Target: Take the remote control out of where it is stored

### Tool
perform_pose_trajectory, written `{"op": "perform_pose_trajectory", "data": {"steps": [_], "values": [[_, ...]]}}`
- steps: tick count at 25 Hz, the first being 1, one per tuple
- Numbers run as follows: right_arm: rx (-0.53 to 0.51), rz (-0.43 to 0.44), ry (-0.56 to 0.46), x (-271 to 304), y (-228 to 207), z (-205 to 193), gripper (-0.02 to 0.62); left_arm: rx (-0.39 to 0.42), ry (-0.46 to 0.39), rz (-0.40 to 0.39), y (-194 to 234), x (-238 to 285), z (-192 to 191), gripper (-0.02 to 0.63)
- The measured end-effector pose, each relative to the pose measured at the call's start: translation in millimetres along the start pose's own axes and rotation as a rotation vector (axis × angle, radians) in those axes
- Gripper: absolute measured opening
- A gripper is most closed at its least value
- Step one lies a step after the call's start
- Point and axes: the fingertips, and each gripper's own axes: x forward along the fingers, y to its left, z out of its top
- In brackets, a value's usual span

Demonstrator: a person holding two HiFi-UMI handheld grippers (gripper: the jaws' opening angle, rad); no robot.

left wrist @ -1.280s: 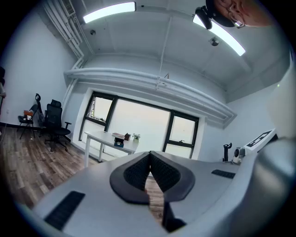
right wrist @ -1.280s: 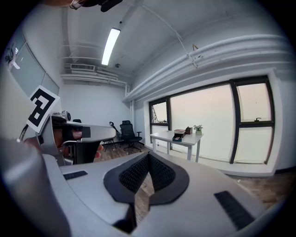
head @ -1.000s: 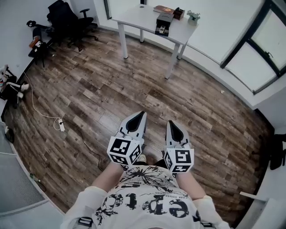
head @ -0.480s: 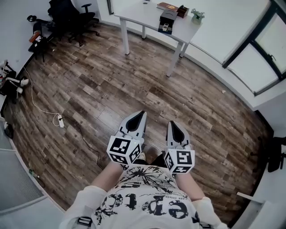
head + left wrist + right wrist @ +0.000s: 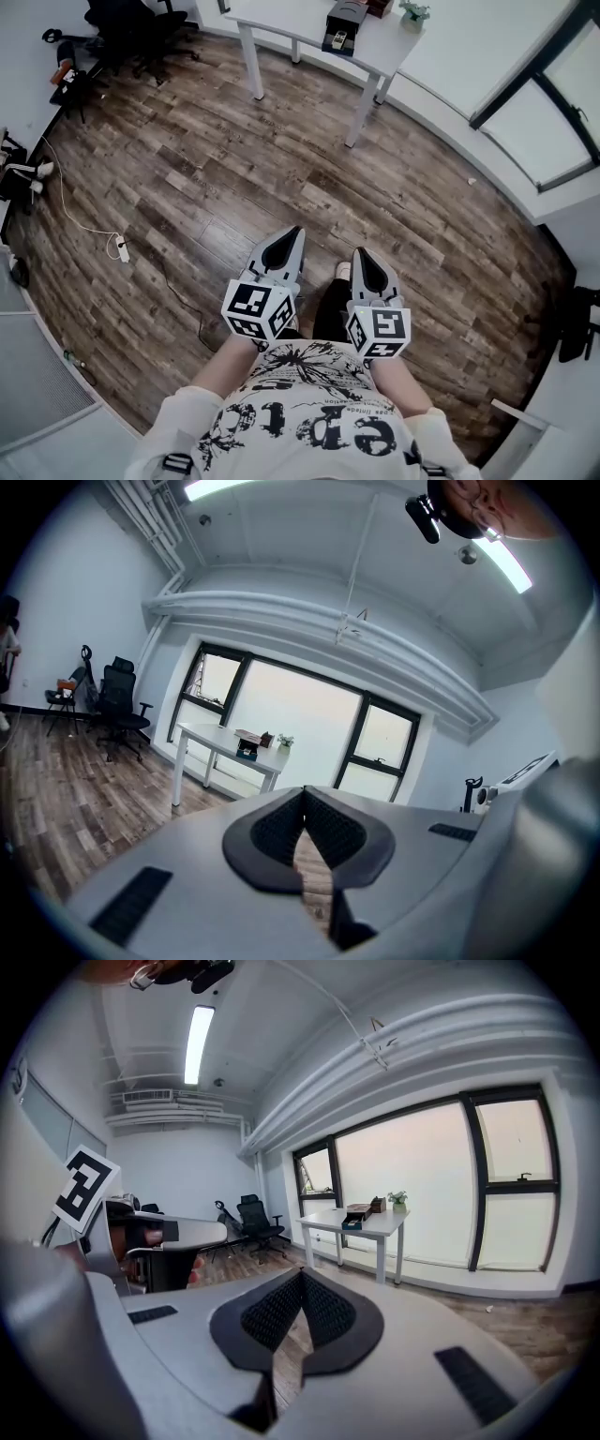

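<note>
I carry the left gripper and right gripper low by my chest at lower centre. Both are clenched on nothing, which I read as a travelling pose, since nothing is within reach. I can't make out the remote control. My guess is that it sits in the black box on the white bench at the top edge, well apart from me. Only wooden floor lies between. The office chairs upper left and the power strip at left sit off that line.
</note>
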Motion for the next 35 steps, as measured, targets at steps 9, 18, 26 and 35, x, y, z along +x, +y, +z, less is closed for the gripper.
{"op": "perform_pose_trajectory", "data": {"steps": [9, 18, 26, 35], "values": [[-0.025, 0.129, -0.037, 87.5, -86.4, 60.6, 0.003, 0.024, -0.055, 0.118, -0.5, 109.3, 48.9, 0.011], [-0.055, 0.194, -0.061, 138.6, -185.4, 110.1, 0.003, 0.148, -0.112, 0.163, -47.8, 208.2, 82.1, 0.011], [-0.007, 0.208, -0.022, 172.0, -222.0, 108.4, 0.003, 0.08, -0.06, 0.171, -39.5, 256.0, 77.8, 0.011], [0.01, 0.118, 0.013, 238.3, -251.8, 114.1, 0.003, 0.019, -0.041, 0.087, 5.5, 338.7, 96.6, 0.011]]}}
